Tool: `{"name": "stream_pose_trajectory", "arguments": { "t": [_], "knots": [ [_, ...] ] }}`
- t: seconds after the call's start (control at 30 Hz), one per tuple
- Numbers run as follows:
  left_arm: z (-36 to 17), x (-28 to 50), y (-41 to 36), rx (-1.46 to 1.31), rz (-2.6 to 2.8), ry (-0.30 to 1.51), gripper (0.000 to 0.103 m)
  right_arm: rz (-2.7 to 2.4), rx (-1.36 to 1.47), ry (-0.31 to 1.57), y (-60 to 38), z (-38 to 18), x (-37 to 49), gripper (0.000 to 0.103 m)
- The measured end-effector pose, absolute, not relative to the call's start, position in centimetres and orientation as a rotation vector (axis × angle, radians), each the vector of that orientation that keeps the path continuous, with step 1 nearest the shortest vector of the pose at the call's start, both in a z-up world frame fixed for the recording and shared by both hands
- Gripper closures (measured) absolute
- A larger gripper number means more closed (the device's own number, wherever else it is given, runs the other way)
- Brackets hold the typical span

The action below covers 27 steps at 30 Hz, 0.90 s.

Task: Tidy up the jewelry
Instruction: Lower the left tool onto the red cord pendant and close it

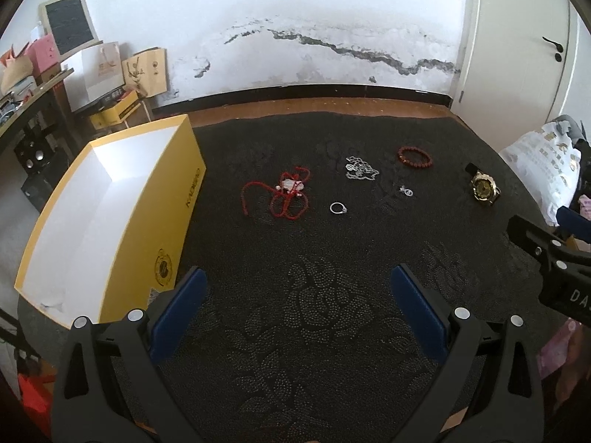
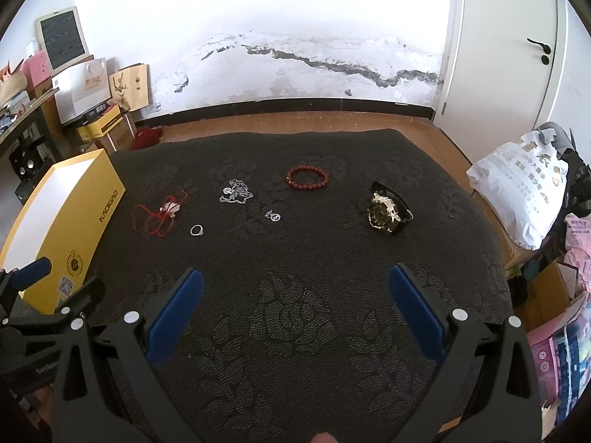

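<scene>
Jewelry lies spread on a dark patterned cloth: a red cord necklace, a silver ring, a silver chain, a small silver pendant, a red bead bracelet and a gold watch. An open yellow box with a white inside stands at the left. My left gripper is open and empty near the front edge. My right gripper is open and empty, well short of the jewelry.
A white plastic bag and pink packages sit at the right. Shelves with boxes and paper bags stand at the back left. A white door is at the back right. The right gripper shows in the left wrist view.
</scene>
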<state>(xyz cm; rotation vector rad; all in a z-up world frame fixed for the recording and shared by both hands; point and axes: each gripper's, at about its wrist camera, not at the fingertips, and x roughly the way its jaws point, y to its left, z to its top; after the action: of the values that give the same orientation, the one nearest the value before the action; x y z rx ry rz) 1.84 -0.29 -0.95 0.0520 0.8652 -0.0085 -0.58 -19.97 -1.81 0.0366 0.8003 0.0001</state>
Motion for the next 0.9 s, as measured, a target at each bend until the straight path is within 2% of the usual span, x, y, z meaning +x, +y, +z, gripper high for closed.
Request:
{"name": "stream_pose_trajectory", "arguments": {
  "t": [0.33, 0.5, 0.9],
  "knots": [
    [-3.0, 5.8, -0.8, 0.053, -0.010, 0.916, 0.006, -0.004, 0.075, 0.812, -21.1, -2.0, 0.5, 0.006],
    [-5.7, 10.1, -1.2, 0.100, 0.005, 0.936, 0.006, 0.000, 0.076, 0.814, -21.2, -2.2, 0.9, 0.006],
    [-11.6, 19.9, 0.6, 0.007, 0.048, 0.991, 0.006, 0.038, 0.087, 0.836, -21.7, -2.6, 2.4, 0.006]
  ]
}}
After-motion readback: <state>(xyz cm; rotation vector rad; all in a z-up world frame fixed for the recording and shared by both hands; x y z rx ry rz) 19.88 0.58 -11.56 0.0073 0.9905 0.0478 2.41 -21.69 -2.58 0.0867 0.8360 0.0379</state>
